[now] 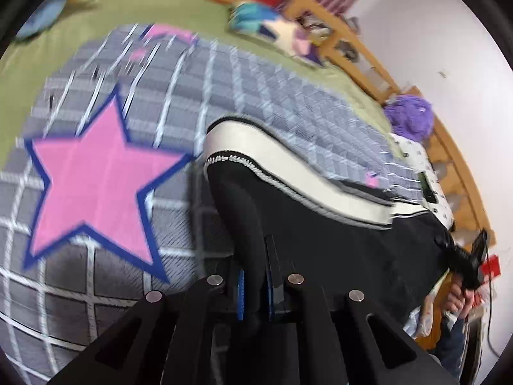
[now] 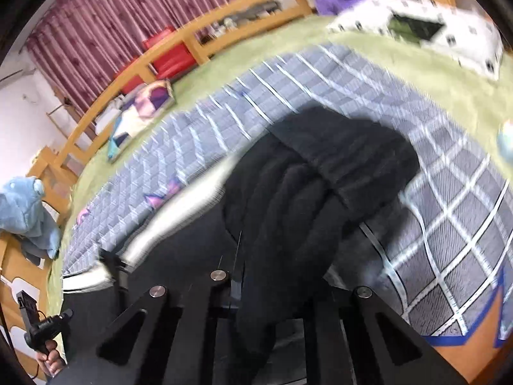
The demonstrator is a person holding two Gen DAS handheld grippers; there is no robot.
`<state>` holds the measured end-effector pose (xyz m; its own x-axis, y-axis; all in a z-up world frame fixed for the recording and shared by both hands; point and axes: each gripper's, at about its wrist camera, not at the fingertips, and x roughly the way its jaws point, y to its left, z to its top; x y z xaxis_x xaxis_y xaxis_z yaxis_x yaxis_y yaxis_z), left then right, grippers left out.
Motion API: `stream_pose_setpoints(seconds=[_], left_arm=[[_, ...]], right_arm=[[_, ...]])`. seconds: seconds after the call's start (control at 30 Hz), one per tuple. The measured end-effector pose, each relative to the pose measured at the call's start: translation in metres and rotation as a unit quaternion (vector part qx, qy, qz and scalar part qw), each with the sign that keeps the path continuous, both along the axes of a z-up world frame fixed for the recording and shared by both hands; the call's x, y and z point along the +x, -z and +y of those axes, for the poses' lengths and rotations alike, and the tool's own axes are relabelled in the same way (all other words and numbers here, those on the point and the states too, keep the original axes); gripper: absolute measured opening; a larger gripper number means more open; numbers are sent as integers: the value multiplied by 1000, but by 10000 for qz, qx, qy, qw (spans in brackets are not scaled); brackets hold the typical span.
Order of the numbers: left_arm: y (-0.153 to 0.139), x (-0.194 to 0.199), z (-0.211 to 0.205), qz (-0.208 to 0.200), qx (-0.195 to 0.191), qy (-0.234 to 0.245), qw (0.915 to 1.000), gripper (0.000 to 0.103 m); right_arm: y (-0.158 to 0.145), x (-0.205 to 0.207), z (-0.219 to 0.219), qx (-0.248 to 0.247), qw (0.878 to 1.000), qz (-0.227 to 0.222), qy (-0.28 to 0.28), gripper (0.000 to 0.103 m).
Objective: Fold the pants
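Note:
The black pants (image 1: 307, 224) with a white side stripe (image 1: 288, 166) hang lifted over a grey checked blanket (image 1: 192, 89) on the bed. My left gripper (image 1: 256, 288) is shut on the black fabric near the cuff end. My right gripper (image 2: 256, 288) is shut on a bunched fold of the pants (image 2: 298, 192) at the waist end. The right gripper also shows far right in the left wrist view (image 1: 461, 256), and the left gripper shows at the lower left in the right wrist view (image 2: 48, 324). Both views are motion-blurred.
The blanket has a big pink star (image 1: 96, 186) and lies on a green bedspread (image 1: 179, 3). A wooden bed rail (image 2: 154, 61) runs behind. A purple plush (image 1: 410, 115), a white pillow (image 2: 416, 22), a printed cushion (image 2: 141, 109) and a blue plush (image 2: 25, 205) sit around the edges.

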<state>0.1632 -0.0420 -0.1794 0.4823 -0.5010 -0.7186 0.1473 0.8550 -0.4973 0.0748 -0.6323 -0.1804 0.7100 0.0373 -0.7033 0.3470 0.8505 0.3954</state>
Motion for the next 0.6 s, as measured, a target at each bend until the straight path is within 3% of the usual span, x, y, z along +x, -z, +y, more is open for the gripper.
stream_pose_setpoints(seconds=[0.13, 0.23, 0.33, 0.43, 0.5, 0.53, 0.6], left_arm=[[-55, -3, 28, -260, -583, 11, 9980, 9], [-94, -20, 62, -696, -471, -117, 9964, 9], [-104, -29, 107, -611, -231, -331, 9973, 10], [-74, -34, 140, -377, 150, -594, 9974, 11], [-37, -30, 150, 27, 422, -778, 9961, 12], [-8, -27, 151, 334, 770, -882, 9926, 13], [23, -28, 150, 477, 1400, -1019, 9837, 32]], right_arm=[[-72, 8, 40, -251, 9986, -458, -55, 11], [-118, -2, 75, -285, 9940, -989, -367, 11], [-135, -7, 106, -248, 9895, -1208, -755, 11], [-99, 7, 131, -140, 9907, -805, -1086, 13], [-52, 23, 142, 12, 9907, -20, -1357, 15], [-28, 30, 146, 62, 9883, 431, -1462, 19], [16, 35, 148, -410, 9819, 1327, -1289, 22]])
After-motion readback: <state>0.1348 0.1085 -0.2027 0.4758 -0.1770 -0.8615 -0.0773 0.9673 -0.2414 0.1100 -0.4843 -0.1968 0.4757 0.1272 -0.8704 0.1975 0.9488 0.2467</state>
